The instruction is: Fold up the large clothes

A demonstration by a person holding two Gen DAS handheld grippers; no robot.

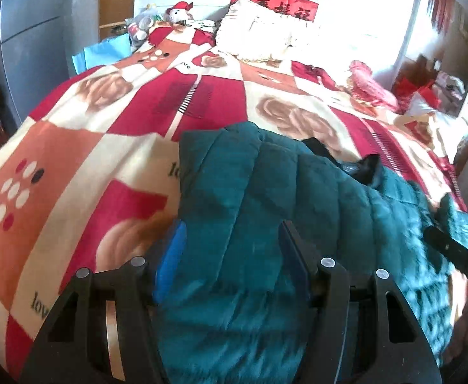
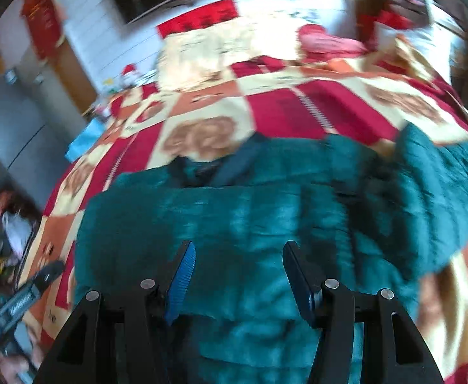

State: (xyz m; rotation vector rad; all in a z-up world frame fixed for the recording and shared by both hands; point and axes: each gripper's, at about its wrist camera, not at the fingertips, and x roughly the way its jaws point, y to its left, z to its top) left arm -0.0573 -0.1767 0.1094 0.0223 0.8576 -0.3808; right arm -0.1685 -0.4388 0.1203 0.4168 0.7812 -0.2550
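Spreading beneath both grippers, a bed [image 1: 74,147] covered in a red, orange and cream patchwork quilt fills most of either view. Its blocks carry brown roses, dot clusters and the word "love". On it lies the teal quilted jacket [image 1: 266,198], the next largest thing, directly ahead of and under the left gripper [image 1: 230,256]. Its padded panels run away from the fingers toward a dark lining [image 1: 370,166] showing at the far end, ahead and to the right.

Beyond the jacket, at the far end of the bed from the left gripper, a cream ruffled pillow [image 1: 259,32] rests against the white wall. A pink fluffy item [image 1: 371,83] lies ahead to the right of it. A small plush toy in a red hat [image 1: 179,12] sits ahead to the left at the bed's far corner.

The left gripper's fingers stand apart with jacket fabric bulging up between them. The blue pad [image 1: 170,262] lies against the fabric's left edge, but whether the pads actually press on it cannot be told.

In the blurred right wrist view, the right gripper [image 2: 238,275] hangs over the jacket [image 2: 266,217] with its fingers spread, the fabric below them and not clamped. The other tool [image 2: 29,291] shows at its lower left edge.
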